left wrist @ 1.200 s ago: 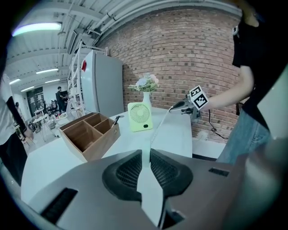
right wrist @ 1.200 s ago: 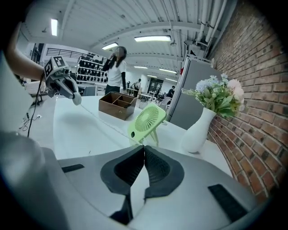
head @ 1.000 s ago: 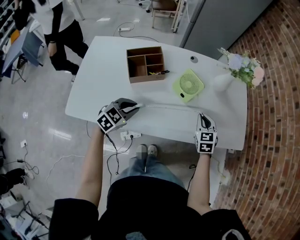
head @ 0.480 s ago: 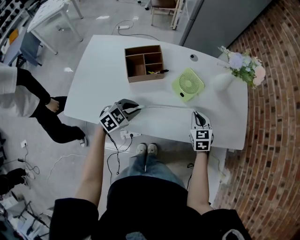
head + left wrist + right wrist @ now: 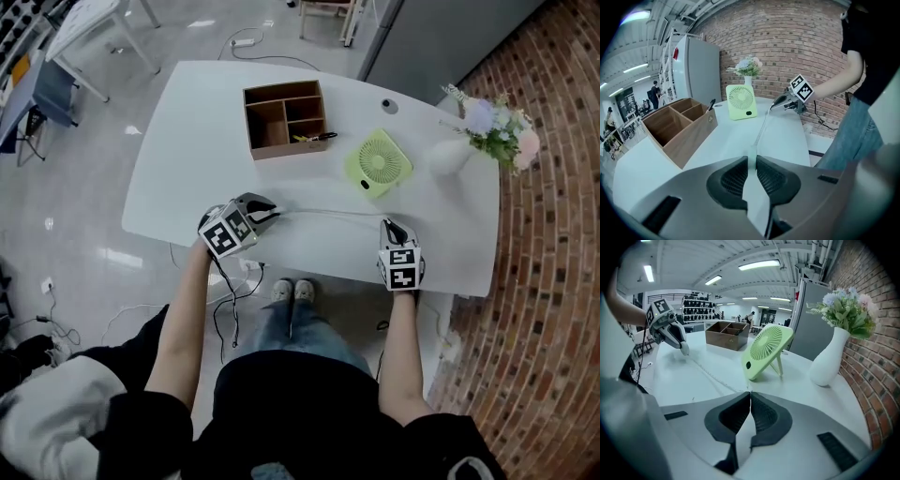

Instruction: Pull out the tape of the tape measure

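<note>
Table (image 5: pixel 187 159): white, with tape (image 5: pixel 328 213) stretched across.
Left gripper (image 5: pixel 269 213): closed on tape measure (image 5: pixel 757 201).
Right gripper (image 5: pixel 385 225): pinching tape end.

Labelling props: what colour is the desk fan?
The fan is light green; best in right gripper view.

The table (image 5: pixel 187 178) is white, smooth and a bit shiny. The box (image 5: pixel 286 151) at the upper middle is dull brown wood. The fan (image 5: pixel 378 162) is smooth green plastic. The brick wall (image 5: pixel 553 244) on the right looks rough. The floor (image 5: pixel 84 234) is glossy. The left gripper (image 5: pixel 751 161) has dull grey shells and black ridged pads (image 5: pixel 733 178) round the smooth white tape measure (image 5: pixel 757 201).
</note>
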